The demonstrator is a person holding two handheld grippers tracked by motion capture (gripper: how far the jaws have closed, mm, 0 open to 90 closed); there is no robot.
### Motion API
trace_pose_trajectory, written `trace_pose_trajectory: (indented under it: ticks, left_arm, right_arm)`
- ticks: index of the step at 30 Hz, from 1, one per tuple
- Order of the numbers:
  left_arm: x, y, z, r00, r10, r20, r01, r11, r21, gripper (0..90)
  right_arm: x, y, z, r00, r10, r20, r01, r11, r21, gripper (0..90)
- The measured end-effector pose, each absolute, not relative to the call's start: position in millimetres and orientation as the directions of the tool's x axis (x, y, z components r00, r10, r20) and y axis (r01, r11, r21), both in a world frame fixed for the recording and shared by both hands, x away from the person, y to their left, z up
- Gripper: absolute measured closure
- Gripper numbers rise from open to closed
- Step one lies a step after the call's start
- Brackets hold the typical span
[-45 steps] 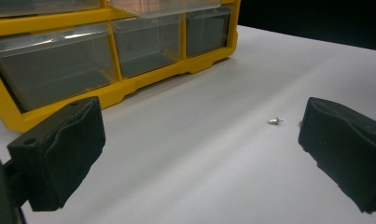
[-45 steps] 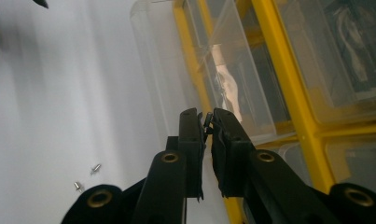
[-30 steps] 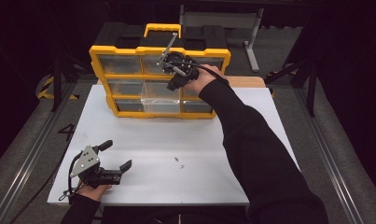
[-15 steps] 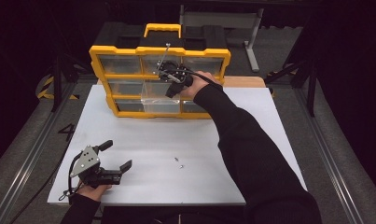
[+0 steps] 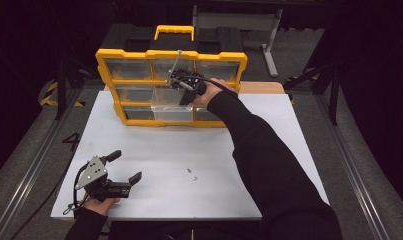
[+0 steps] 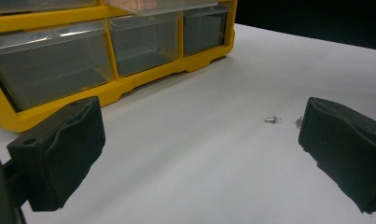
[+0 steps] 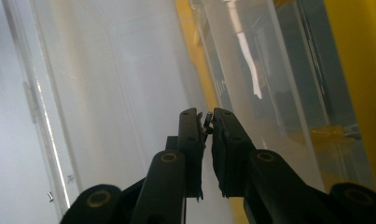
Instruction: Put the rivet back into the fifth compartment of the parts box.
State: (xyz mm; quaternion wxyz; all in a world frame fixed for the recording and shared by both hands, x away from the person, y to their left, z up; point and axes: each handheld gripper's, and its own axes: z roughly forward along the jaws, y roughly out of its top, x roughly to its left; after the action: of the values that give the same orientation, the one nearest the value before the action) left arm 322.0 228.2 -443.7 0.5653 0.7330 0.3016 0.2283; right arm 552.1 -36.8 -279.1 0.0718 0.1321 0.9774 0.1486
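White matte table [image 5: 269,150]: right gripper [image 7: 207,122] fingers pinch 1 tiny metal screw [image 7: 207,120]; left gripper [image 6: 199,140] fingers gape empty.

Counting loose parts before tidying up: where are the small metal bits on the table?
The two small metal bits lie on the white table near its front middle, right of the left gripper, well short of the yellow organizer.

Glossy yellow plastic organizer [image 5: 170,56] with clear drawers [image 6: 147,41]; matt white tabletop [image 5: 199,150]; shiny metal screws [image 6: 272,119].

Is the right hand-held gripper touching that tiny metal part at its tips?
Touching. The right gripper view shows the right hand-held gripper with its jaws nearly closed and the small metal part pinched between their tips, over the pulled-out clear drawer.
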Motion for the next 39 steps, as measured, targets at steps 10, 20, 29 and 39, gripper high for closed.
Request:
trace_pose_trajectory:
  ticks: [10,20,29,39]
  left_arm:
    - [322.0,227.6,-443.9,0.715,0.699,-0.006,0.184,-0.18,0.966,1.3]
    - [322.4,227.7,-444.3,0.715,0.699,-0.008,0.183,-0.176,0.967,1.2]
    - [322.7,226.8,-445.0,0.712,0.702,-0.008,0.187,-0.178,0.966,1.3]
    - [323.2,226.5,-445.6,0.711,0.703,-0.007,0.19,-0.183,0.965,1.2]
  right_arm:
    - [552.1,-37.2,-278.0,-0.955,0.279,-0.103,0.235,0.921,0.309,74.5]
    - [531.3,-51.2,-249.5,-0.928,0.298,-0.222,0.193,0.897,0.397,64.7]
    - [493.6,-74.0,-223.6,-0.914,0.314,-0.258,0.149,0.849,0.507,47.4]
    - [456.0,-97.3,-233.8,-0.925,0.301,-0.232,0.135,0.83,0.54,27.5]
